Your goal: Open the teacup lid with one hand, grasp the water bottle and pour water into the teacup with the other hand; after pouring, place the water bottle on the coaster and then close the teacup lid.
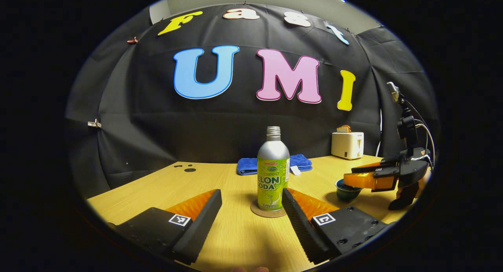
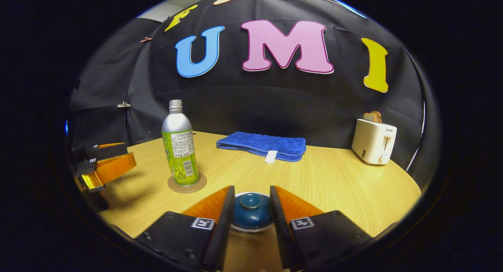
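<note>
Right claw (image 2: 251, 209): its fingers stand narrowly apart on either side of the teacup lid (image 2: 251, 205); whether they press on it I cannot tell.
Lid: lies between the right claw's fingers, on the teacup (image 1: 347, 189), knob up; looks seated.
Left claw (image 1: 251, 209): wide, holding nothing, low over the counter (image 1: 235, 240).
Bottle (image 1: 273, 173): straight ahead of the left claw, just past its fingertips and in line with the gap; upright, no cap on the neck that I can see.
Coaster (image 1: 268, 211): under the bottle, ahead of the left claw.
Farther out: blue towel (image 2: 262, 145) beyond both claws; toaster (image 2: 373, 141) far to the right claw's right, by the wall.
Stage, as I judge it: either the very start or the very end. Bottle on coaster and lid on cup fit both. If the start, everything is left: lift the lid, take the bottle, pour, set it back, close. If the end, only letting go remains.
Water in the cup: hidden under the lid.
</note>
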### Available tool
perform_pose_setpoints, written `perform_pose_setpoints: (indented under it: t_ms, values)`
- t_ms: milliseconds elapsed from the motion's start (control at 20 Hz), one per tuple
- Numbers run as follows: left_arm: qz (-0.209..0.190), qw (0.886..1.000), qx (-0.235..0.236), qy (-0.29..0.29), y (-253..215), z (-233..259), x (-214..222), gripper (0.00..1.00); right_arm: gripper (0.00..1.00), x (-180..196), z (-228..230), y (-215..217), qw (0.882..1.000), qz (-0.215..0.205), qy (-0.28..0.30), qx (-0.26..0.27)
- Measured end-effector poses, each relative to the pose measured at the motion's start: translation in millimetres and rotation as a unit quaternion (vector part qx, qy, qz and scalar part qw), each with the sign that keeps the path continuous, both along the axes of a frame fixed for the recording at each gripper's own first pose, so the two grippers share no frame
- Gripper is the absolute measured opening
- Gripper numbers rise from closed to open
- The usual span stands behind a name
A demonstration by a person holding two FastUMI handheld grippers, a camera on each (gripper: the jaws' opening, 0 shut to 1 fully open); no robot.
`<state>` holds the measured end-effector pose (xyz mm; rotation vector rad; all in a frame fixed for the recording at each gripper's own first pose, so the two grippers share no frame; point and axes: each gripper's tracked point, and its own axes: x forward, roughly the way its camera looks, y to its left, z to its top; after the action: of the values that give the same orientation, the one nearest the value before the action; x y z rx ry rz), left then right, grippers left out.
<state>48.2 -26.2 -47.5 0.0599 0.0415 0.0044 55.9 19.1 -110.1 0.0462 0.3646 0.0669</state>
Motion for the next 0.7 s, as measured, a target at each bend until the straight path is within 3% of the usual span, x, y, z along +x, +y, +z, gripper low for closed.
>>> perform_pose_setpoints:
  t_ms: [150,450,700]
  values:
    - [0.0,1.0,0.0,0.0,0,1,1,0.97,0.83,-9,12,-3,0.999,-0.009,-0.031,0.019]
    - [0.0,1.0,0.0,0.0,0,0,1,0.97,0.94,-43,34,-12,0.997,-0.021,-0.079,0.006]
    - [0.0,1.0,0.0,0.0,0,-1,1,0.97,0.96,-66,41,-6,0.994,-0.015,-0.098,0.036]
